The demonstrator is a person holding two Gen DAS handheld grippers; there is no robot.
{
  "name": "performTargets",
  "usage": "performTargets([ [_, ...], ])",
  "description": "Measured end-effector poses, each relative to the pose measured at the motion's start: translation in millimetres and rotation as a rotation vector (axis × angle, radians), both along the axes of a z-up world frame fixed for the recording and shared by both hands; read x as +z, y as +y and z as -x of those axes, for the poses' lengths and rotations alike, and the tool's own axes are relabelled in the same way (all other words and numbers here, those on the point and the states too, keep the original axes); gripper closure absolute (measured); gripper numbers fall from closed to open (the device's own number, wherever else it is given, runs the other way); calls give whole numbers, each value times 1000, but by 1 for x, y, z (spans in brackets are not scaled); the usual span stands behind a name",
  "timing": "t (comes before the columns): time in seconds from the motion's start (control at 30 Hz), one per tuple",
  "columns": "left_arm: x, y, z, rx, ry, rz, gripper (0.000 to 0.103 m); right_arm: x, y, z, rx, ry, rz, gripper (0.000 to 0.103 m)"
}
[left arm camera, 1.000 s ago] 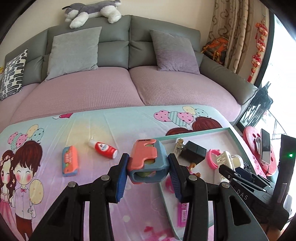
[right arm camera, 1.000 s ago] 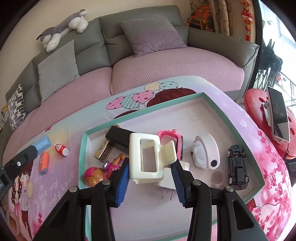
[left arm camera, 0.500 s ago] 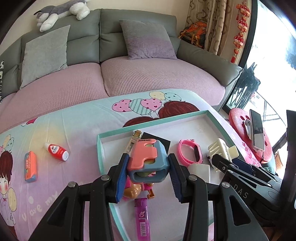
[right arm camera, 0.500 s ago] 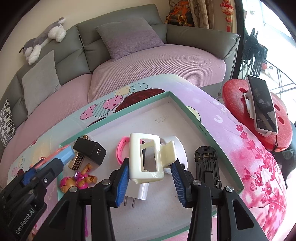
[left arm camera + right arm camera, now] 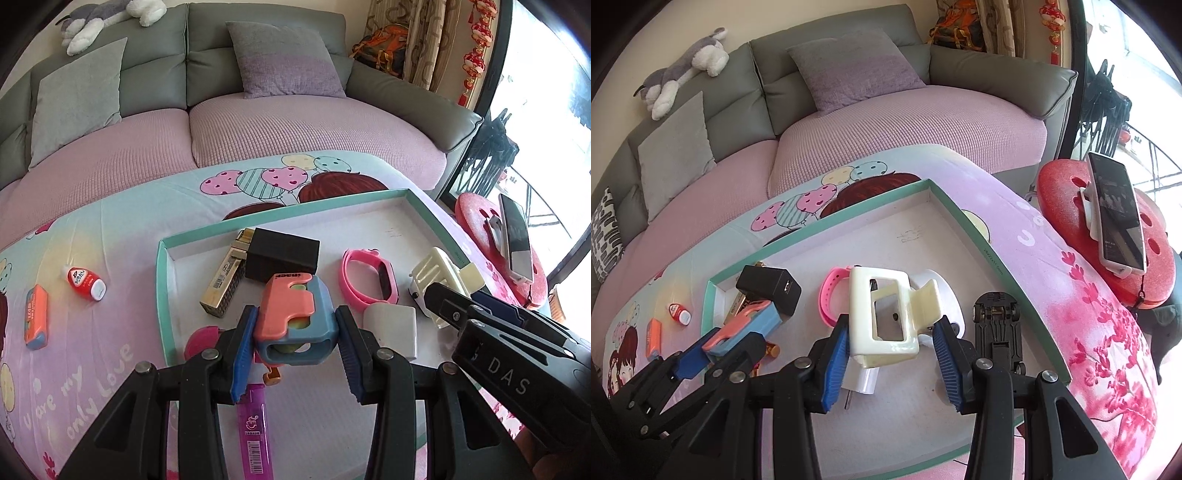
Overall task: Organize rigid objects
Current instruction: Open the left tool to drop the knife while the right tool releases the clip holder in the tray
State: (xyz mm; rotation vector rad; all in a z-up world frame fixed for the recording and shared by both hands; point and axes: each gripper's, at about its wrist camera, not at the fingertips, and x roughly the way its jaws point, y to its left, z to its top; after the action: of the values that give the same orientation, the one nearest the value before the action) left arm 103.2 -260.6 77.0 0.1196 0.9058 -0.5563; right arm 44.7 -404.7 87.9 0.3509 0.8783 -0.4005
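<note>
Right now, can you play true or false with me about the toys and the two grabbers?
1. The left gripper holds a pink and blue toy. True.
2. The right gripper holds the toy car. False: it holds a cream hair clip; the toy car lies in the box.
3. The red bottle is inside the box. False: it lies outside, on the cloth.
4. A pink watch lies in the box. True.

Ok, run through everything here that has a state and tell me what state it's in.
Left gripper: shut on the pink and blue plastic toy.
Right gripper: shut on the cream plastic hair claw clip.
Black toy car: upside down in the teal-rimmed tray.
Red glue bottle: lying down, capped.
</note>
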Motion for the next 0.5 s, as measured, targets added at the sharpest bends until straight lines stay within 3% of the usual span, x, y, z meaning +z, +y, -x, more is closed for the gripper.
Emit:
performTargets([
  [0.27,-5,-1,-1,2,25,-6,59,2,1,0,12,11,11,55],
  [0.5,-1,5,-2,14,24,-3,50,6,1,1,9,15,17,48],
])
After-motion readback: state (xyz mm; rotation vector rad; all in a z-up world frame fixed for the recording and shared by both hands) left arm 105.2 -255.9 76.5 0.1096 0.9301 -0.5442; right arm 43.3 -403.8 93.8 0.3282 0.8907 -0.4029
